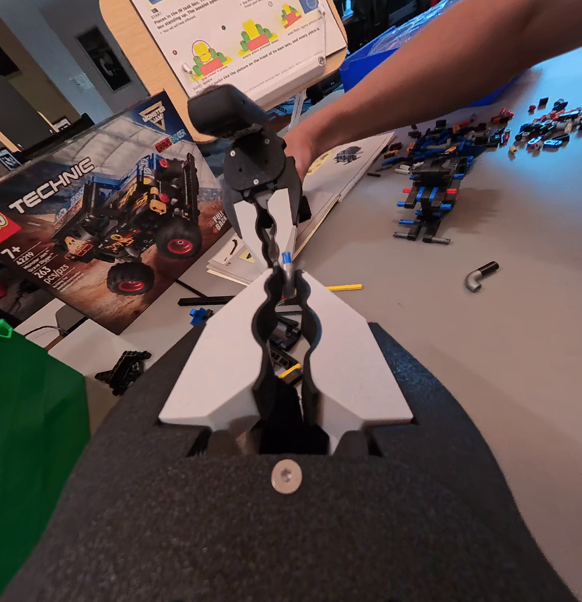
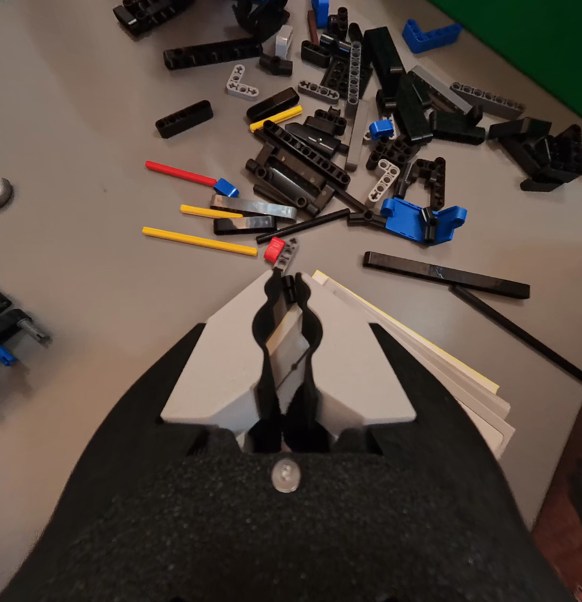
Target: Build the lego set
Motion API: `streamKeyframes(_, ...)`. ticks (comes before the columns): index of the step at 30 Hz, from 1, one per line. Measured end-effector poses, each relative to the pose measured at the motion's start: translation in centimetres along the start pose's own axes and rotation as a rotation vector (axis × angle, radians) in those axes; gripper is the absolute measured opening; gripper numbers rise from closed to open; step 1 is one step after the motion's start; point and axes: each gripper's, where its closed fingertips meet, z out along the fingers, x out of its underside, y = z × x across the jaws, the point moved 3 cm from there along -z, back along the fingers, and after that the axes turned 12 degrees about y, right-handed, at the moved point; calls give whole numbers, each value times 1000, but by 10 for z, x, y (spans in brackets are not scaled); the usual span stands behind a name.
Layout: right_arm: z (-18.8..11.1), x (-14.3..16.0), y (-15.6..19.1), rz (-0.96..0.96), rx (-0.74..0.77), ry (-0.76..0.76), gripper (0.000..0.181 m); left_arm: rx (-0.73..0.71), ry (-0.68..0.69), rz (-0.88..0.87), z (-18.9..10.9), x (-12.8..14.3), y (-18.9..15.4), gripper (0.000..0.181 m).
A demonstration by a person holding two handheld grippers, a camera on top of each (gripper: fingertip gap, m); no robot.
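A: Where are we in the build?

B: Mid sub-assembly, I'd judge. The left claw (image 1: 284,277) is clamped on a small grey piece (image 1: 289,277) with a blue pin (image 1: 285,257) in its top end, held up above the desk (image 1: 478,358). The right claw (image 1: 272,257) meets it tip to tip and is pinched on a small black pin (image 2: 288,288).

A: And the model itself?

B: The half-built chassis (image 1: 428,202) sits well apart on the desk, near the loose pile of small parts (image 1: 511,130). The instruction booklet (image 1: 341,176) lies open beside the set's box (image 1: 97,202).

A: What does the next move call for?

B: Probably lining the black pin up with a hole in the grey piece and pressing straight in, with both claws gripping firmly so neither part twists. A second heap of beams (image 2: 332,130) and 2 yellow axles (image 2: 198,241) wait below.
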Motion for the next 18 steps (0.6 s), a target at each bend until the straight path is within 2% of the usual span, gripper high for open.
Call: streamKeyframes(18,-5,9,0,43,0,12,10,-1,11,13,1,2,-1,6)
